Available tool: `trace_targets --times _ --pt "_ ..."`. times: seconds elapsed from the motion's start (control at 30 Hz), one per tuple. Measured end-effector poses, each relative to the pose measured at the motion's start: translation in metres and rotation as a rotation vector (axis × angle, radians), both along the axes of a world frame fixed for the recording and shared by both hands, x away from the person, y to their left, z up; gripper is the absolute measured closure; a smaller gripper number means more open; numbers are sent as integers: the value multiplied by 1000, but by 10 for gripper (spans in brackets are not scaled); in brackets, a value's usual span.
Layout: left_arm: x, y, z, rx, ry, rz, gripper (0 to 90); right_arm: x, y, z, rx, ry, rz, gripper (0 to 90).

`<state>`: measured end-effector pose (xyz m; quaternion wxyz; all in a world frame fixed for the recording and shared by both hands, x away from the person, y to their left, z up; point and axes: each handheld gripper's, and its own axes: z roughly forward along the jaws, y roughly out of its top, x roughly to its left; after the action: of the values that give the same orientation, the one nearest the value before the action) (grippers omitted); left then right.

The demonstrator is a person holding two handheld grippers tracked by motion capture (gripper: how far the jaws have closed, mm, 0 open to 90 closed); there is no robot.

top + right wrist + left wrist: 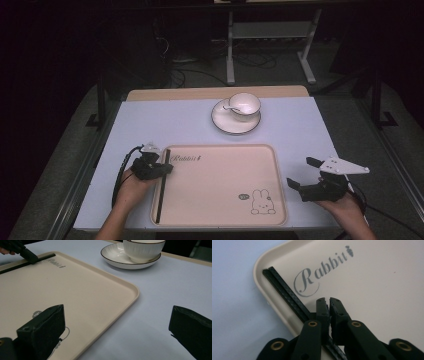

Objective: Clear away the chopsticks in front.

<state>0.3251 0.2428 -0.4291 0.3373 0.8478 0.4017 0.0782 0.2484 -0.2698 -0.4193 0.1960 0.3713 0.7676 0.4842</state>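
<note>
A pair of black chopsticks [162, 185] [284, 290] [25, 263] lies along the left side of a beige tray [225, 200] [374, 290] [87, 290] printed with "Rabbit" and a bunny. My left gripper [167, 169] [329, 301] hovers over the chopsticks near their far end. Its jaws stand a narrow slit apart with nothing between them, and the sticks pass beneath the left jaw. My right gripper [300, 172] [117, 312] is wide open and empty, low over the table just off the tray's right rim.
A white cup [245, 104] [142, 250] sits on a dark-rimmed saucer [222, 122] [112, 255] beyond the tray's far edge. The pale blue table top [300, 125] has bare room on both sides of the tray. Dark floor and a metal stand lie behind.
</note>
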Motion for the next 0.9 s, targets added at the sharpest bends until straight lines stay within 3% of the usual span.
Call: trace_targets --times 0.13,0.2,0.37,0.47,0.67,0.9 --pt "-7 -1 10 -12 -37 -22 682 0 1 0 -3 0 3 0" --pt "-13 -1 17 -37 -64 -37 597 1 1 0 2 1 3 1" --pt "-30 5 28 -81 -144 -38 353 0 -1 3 28 -2 0 1" --pt "-39 11 32 -100 -187 -31 276 1 -1 10 33 -15 -1 0" --pt "-54 27 36 -141 -275 -4 197 3 2 20 46 -33 7 0" --pt "-62 39 35 -165 -317 -2 163 5 0 26 70 -48 0 1"
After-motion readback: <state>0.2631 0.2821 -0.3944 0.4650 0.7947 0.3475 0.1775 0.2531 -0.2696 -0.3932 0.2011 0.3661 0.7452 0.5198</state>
